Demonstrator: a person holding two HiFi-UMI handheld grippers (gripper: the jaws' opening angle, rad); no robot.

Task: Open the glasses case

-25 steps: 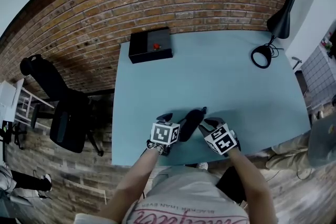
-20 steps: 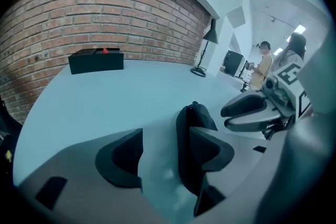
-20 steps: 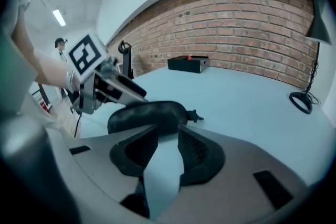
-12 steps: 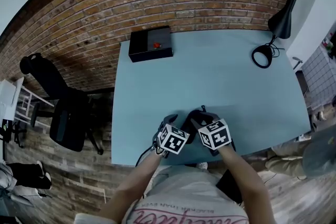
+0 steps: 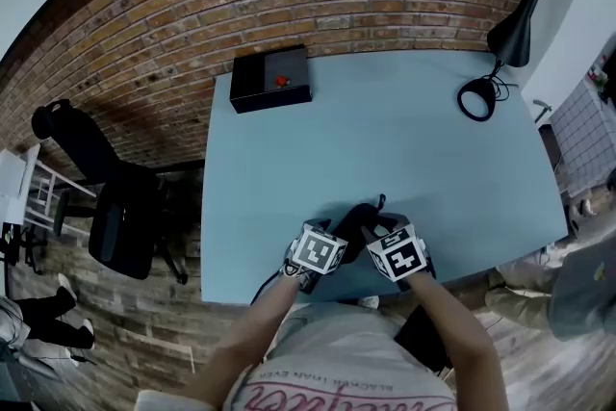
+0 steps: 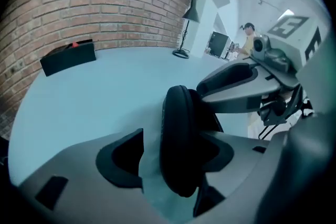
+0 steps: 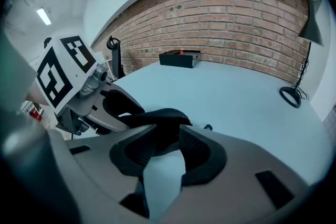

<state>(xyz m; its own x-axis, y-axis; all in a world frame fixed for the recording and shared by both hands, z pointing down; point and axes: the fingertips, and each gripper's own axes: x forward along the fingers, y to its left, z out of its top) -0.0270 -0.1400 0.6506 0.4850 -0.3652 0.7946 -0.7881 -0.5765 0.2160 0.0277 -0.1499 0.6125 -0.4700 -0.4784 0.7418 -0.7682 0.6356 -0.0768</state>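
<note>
Glasses case (image 5: 354,218), black and closed as far as I can see, lies at the near edge of the blue table (image 5: 404,130), right in front of me between my two tools. My left gripper (image 6: 168,155) is released. The case stands between its jaws and leans on the right-hand pad, but bare table shows between it and the other pad, so there is no clamp yet. My right gripper (image 7: 167,150) looks nipped onto the case's end, with pads against it on both sides (the case partly covers the left-hand pad, so that is my read, not a certainty). The step in hand is getting a proper hold before prising. I should squeeze the left down on the body first, low on the bottom shell, so that half stays put. The right should catch only the lid lip, not both halves, or I just pinch it shut. Then I lift the lid away from the hinge side, slowly. I can't make out the seam or hinge in any view. The rounded shell may squirt out, and the table edge is close.
</note>
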